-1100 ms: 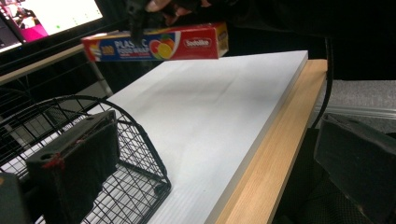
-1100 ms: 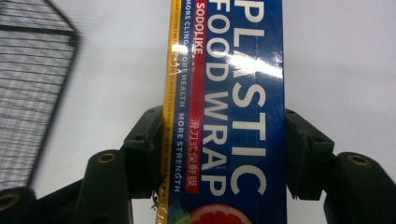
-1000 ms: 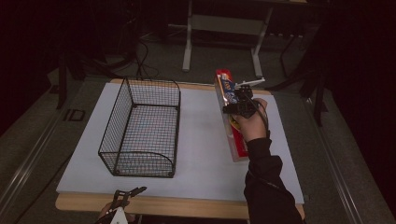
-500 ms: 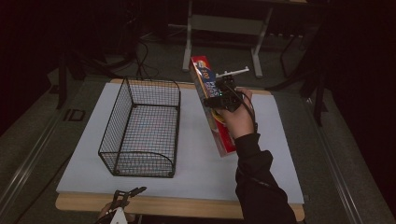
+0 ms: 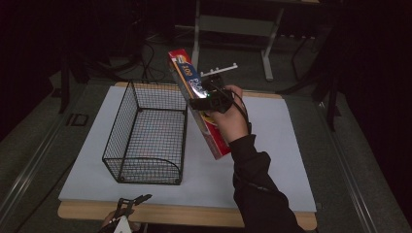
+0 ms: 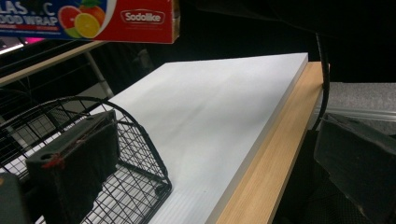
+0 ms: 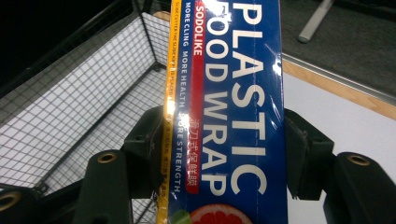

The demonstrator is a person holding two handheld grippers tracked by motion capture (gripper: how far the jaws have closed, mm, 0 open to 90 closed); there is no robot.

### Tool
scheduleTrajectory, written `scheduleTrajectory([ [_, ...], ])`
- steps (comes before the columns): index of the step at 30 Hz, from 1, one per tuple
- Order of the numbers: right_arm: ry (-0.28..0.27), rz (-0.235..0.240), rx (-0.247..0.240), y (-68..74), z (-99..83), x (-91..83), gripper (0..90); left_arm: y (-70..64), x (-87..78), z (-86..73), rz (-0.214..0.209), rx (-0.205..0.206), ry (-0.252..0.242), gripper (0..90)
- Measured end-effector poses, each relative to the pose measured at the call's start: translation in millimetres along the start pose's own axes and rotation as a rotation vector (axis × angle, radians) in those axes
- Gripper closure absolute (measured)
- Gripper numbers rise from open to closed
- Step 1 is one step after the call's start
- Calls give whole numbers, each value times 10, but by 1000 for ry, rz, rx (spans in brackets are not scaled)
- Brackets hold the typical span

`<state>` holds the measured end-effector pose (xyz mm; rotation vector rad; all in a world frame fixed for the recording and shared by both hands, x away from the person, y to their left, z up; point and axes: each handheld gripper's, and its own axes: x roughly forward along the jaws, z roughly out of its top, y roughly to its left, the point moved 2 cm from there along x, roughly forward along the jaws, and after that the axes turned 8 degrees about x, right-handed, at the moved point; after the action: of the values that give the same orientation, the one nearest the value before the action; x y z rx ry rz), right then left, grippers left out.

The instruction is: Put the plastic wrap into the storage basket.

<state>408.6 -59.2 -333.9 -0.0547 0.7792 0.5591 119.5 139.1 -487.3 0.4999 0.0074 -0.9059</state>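
A long box of plastic food wrap [image 5: 186, 75], red and blue with fruit pictures, hangs tilted in the air just right of the black wire basket [image 5: 145, 131]. My right gripper [image 5: 210, 97] is shut on its middle. In the right gripper view the pads [image 7: 144, 154] press both sides of the box [image 7: 233, 107], and the basket [image 7: 70, 107] lies below to the left. My left gripper [image 5: 131, 204] sits low at the table's front edge, its jaws wide apart with nothing between them [image 6: 217, 163]. Its view looks past the basket's rounded end [image 6: 140, 154], with the box [image 6: 93, 18] overhead.
The basket stands on a white board [image 5: 272, 145] that covers a wooden table [image 5: 194, 213]. A black sleeve [image 5: 257, 189] reaches in from the bottom. Metal stand legs [image 5: 233, 24] rise on the floor behind the table.
My right gripper has carried the box left and up, from the board's right side to the basket's right rim. The left gripper has stayed put.
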Motion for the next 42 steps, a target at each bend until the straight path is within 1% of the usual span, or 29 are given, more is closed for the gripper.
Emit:
scheduleTrajectory([
  [3,-2,7,-4,34,8,11,396,2,-3,-2,1,-1,1,7],
  [4,-4,26,-29,126,27,37,396,2,-4,-2,2,-2,-1,7],
  [7,-3,53,-53,236,53,70,396,1,-9,-2,2,-2,-1,7],
  [8,-3,53,-53,236,53,70,396,1,-9,-2,2,-2,-1,7],
  [10,-5,67,-82,344,86,103,397,1,-18,-3,4,0,-1,7],
  [11,-16,86,-89,414,112,123,396,1,-21,-3,5,-3,-2,7],
  [12,-24,94,-91,442,121,128,397,1,-24,-3,5,-4,-3,7],
  [14,-24,94,-91,442,121,128,397,0,-29,-3,6,-4,-2,7],
  [15,-41,104,-103,478,132,135,397,-1,-39,-4,8,-4,-4,7],
  [16,-69,131,-118,599,168,155,397,-2,-44,-5,10,-4,-3,7],
  [19,-74,133,-123,671,195,181,397,-2,-55,-8,13,-7,-2,7],
  [21,-88,113,-128,759,240,240,397,-2,-65,-6,16,-8,-1,7],
  [25,-101,127,-122,830,280,311,397,-6,-77,-5,20,-9,-3,7],
  [26,-101,127,-122,830,280,311,397,-6,-77,-5,20,-9,-3,7],
  [27,-102,125,-128,858,289,340,397,-6,-84,-8,23,-9,0,7],
  [28,-106,124,-135,919,301,414,397,-4,-88,-9,24,-10,-1,7],
  [29,-107,124,-135,944,305,451,397,-2,-92,-10,25,-11,0,7],
  [31,-110,130,-126,989,309,534,396,-1,-100,-11,28,-10,0,7],
  [32,-110,130,-126,989,309,534,396,-1,-100,-11,28,-10,0,7],
  [33,-120,131,-128,1004,307,576,396,-1,-106,-12,28,-14,1,7],
  [34,-143,122,-117,1036,290,688,396,-2,-109,-12,28,-14,0,7],
  [35,-148,119,-112,1040,286,731,396,-2,-112,-13,30,-15,1,7],
  [36,-148,119,-112,1040,286,731,396,-2,-112,-13,30,-15,1,7],
  [37,-143,110,-90,1050,276,810,396,-2,-116,-15,32,-17,0,7],
  [39,-140,106,-83,1052,272,842,396,-1,-118,-16,32,-18,0,7],
  [40,-136,110,-69,1055,260,892,396,0,-120,-17,32,-18,-1,7],
  [41,-123,126,-47,1067,224,968,396,2,-122,-18,33,-18,0,7],
  [42,-123,126,-47,1067,224,968,396,2,-124,-18,34,-18,0,7],
])
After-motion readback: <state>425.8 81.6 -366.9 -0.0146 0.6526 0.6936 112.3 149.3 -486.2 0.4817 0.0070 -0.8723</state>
